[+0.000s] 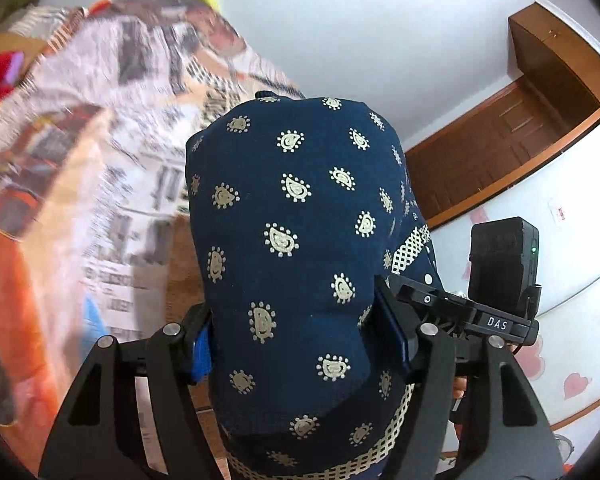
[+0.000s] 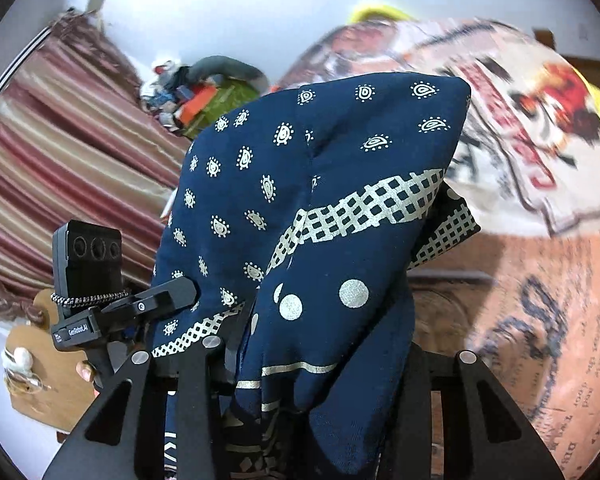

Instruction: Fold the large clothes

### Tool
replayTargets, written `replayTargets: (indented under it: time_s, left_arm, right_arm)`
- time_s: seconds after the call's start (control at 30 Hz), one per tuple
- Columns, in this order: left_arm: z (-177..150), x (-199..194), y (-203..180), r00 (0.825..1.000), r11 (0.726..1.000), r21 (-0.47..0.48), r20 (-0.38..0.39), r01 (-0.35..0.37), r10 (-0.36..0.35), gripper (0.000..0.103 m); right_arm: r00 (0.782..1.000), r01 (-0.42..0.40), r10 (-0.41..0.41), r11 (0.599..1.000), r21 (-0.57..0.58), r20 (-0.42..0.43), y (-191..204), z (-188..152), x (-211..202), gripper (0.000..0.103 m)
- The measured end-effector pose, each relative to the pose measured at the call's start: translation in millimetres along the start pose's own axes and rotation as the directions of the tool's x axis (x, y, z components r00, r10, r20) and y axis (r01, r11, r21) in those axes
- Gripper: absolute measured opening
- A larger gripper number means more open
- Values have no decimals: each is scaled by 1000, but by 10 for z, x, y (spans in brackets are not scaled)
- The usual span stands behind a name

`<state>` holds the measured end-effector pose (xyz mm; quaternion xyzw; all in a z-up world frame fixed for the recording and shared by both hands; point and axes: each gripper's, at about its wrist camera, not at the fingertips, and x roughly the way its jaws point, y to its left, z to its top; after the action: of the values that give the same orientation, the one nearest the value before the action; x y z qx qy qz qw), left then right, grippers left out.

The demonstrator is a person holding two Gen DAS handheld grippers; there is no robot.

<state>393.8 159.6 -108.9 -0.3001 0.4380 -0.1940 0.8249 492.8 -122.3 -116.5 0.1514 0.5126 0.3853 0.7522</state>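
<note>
A dark blue garment (image 1: pixel 300 240) with cream paisley marks and a lattice band fills the left wrist view. My left gripper (image 1: pixel 296 340) is shut on it, with the cloth bulging up between and over the fingers. In the right wrist view the same garment (image 2: pixel 320 208) drapes over my right gripper (image 2: pixel 320 360), which is shut on a thick bunch of it. The right fingertips are hidden under the cloth. Both grippers hold the garment up in the air.
A printed bedspread (image 1: pixel 100 168) with newspaper patterns and orange patches lies below; it also shows in the right wrist view (image 2: pixel 540 160). A pile of clothes (image 2: pixel 204 96) sits by striped curtains (image 2: pixel 60 160). A wooden door (image 1: pixel 500 140) and white wardrobe (image 1: pixel 560 220) stand at right.
</note>
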Motion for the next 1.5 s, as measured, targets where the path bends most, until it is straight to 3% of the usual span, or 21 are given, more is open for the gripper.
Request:
replayTargets:
  time_s: [0.2,0.47,0.7,0.93,1.17,1.27,1.33,1.43,1.5]
  left_arm:
    - [34,-490,256,997,999,-8,61,-54,54,67]
    - [-125,-761,952,993,989,-117,63,-94,102,67]
    - [-322,-574,1576,992,970,-209,-22,-124,122,67]
    - [-570,-187,2060,984,960,-238,-124,-151,124,67]
    - [-688,-169,2009,975,967,-155,-123,-203,185,70]
    - [-703,-235,1871,958,956,-97,-107,-277,267,70]
    - [-723,-330,1733,937,938,-42,-77,-345,341,70]
    - [-768,-486,1430,901,899,64,-1,-434,435,70]
    - [-827,-556,1255,895,889,106,40,-446,444,70]
  right_arm:
    - [999,-44,44,998,-47,-7,523,52,274,39]
    - [994,-62,55,995,-73,-91,925,-53,945,39]
    - [978,-32,20,998,-56,-206,898,-198,1667,38]
    - [942,30,-29,1000,0,-333,547,-454,2252,38]
    - [938,31,-50,998,-59,-343,445,-616,2239,42]
    - [936,54,-93,991,-123,-339,506,-617,2115,45]
    - [936,91,-151,976,-197,-318,615,-579,2023,47]
    - [935,150,-245,929,-340,-256,784,-632,1815,48]
    - [936,186,-289,890,-417,-199,903,-660,1688,49]
